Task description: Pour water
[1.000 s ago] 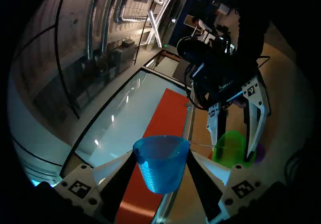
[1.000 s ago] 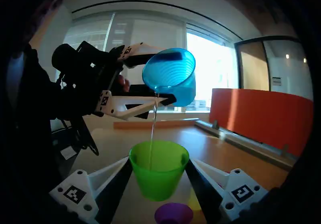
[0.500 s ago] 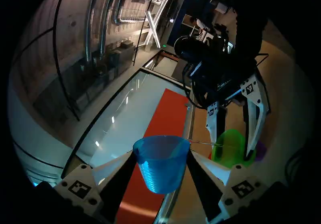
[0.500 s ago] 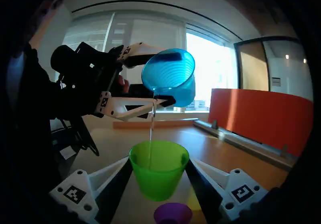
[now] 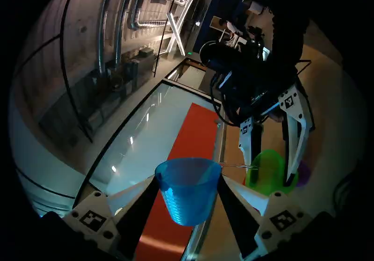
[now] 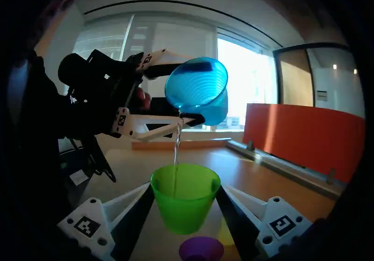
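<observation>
My left gripper (image 5: 187, 193) is shut on a blue cup (image 5: 188, 189), tipped well over. In the right gripper view that blue cup (image 6: 197, 90) hangs above a green cup (image 6: 185, 196), and a thin stream of water (image 6: 176, 146) falls from its lip into the green cup. My right gripper (image 6: 185, 200) is shut on the green cup, which stands upright over the wooden table (image 6: 262, 177). In the left gripper view the green cup (image 5: 269, 168) sits between the right gripper's white fingers (image 5: 293, 134), low on the right.
A purple cup (image 6: 201, 250) and a yellow one (image 6: 225, 235) sit on the table just under the green cup. An orange partition (image 6: 304, 134) runs along the table's right side. Bright windows (image 6: 243, 83) stand behind. A person's hand (image 6: 140, 97) holds the left gripper.
The blue cup has tipped slightly further and risen a little; the water stream keeps running. The green cup stays where it was.
</observation>
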Available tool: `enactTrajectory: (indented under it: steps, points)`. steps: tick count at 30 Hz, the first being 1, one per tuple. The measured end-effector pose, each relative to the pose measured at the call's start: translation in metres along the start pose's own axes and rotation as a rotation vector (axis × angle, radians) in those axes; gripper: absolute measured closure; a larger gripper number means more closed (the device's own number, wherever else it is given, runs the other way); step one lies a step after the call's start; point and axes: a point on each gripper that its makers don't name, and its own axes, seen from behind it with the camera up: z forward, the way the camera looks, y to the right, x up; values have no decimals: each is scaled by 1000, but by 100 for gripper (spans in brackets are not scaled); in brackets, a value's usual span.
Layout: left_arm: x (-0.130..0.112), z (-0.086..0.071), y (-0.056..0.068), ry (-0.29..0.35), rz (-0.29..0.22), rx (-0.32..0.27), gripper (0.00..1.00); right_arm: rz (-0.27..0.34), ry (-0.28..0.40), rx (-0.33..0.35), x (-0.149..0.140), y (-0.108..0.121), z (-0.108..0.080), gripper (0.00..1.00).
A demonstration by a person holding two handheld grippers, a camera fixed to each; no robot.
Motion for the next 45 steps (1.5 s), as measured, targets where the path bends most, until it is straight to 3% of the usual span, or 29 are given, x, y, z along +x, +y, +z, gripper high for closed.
enactTrajectory:
  steps: [45]
  points:
    - [3,1,0,5,61,-2,15,-2,3,1,1,0,-1,10]
